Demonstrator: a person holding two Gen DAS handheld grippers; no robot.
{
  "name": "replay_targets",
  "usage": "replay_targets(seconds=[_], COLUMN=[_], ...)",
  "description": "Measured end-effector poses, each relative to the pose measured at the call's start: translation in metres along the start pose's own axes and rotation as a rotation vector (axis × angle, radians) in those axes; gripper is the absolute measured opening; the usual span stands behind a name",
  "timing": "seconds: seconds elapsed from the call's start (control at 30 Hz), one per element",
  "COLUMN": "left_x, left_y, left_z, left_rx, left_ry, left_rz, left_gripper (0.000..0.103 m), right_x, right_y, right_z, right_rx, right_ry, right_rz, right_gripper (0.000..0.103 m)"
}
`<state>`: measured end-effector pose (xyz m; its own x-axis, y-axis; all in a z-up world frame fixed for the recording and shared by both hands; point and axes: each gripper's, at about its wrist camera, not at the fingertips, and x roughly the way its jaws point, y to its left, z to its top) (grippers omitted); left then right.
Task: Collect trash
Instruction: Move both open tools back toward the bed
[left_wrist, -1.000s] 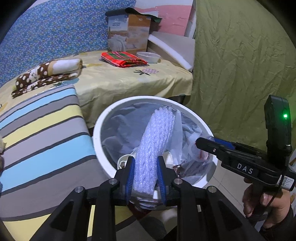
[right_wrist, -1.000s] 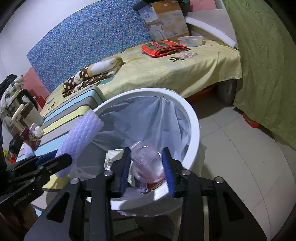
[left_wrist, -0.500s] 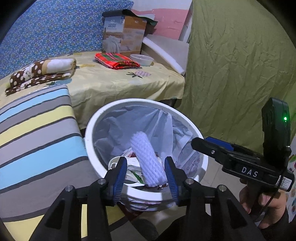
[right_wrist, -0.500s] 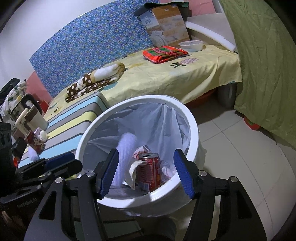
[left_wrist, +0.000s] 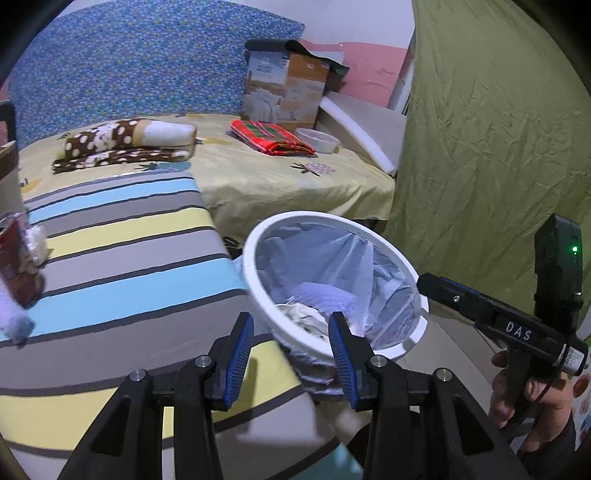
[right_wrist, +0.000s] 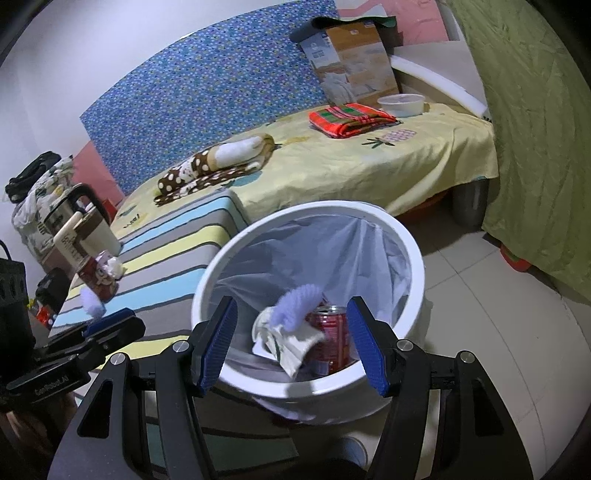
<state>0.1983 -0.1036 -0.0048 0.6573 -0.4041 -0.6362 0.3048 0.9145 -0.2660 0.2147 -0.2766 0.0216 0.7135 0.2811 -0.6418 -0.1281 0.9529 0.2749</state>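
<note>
White foam netting (right_wrist: 295, 306) and a red soda can (right_wrist: 334, 338) already lie in the lined trash bin (right_wrist: 413, 258); your left hand-held gripper (left_wrist: 291, 350) and right hand-held gripper (right_wrist: 291, 347) both stand apart, empty. Next, steer left for the red can (right_wrist: 98, 278) on the striped bed, approaching squarely.

Glossy white plastic bin (right_wrist: 413, 258), thin crinkled translucent liner (right_wrist: 332, 251), shiny metal can (right_wrist: 334, 332), netted foam sleeve (right_wrist: 295, 302).
</note>
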Motion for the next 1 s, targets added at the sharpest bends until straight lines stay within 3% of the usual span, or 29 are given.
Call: replay_targets(seconds=[0.43,1.0], left_x=[-0.056,-0.099], left_y=[0.037,0.11], left_z=[-0.021,-0.04], left_rx=[-0.062,-0.202], left_ry=[-0.073,-0.116], left_rz=[0.126,0.3], left_gripper=[0.042,0.042], right_x=[-0.01,0.015], right_y=[0.049,0.116], right_z=[-0.011,-0.019], right_rx=[-0.099,-0.228], right_ry=[0.001,0.057], right_rz=[0.083,0.222], right_gripper=[0.063,0.063])
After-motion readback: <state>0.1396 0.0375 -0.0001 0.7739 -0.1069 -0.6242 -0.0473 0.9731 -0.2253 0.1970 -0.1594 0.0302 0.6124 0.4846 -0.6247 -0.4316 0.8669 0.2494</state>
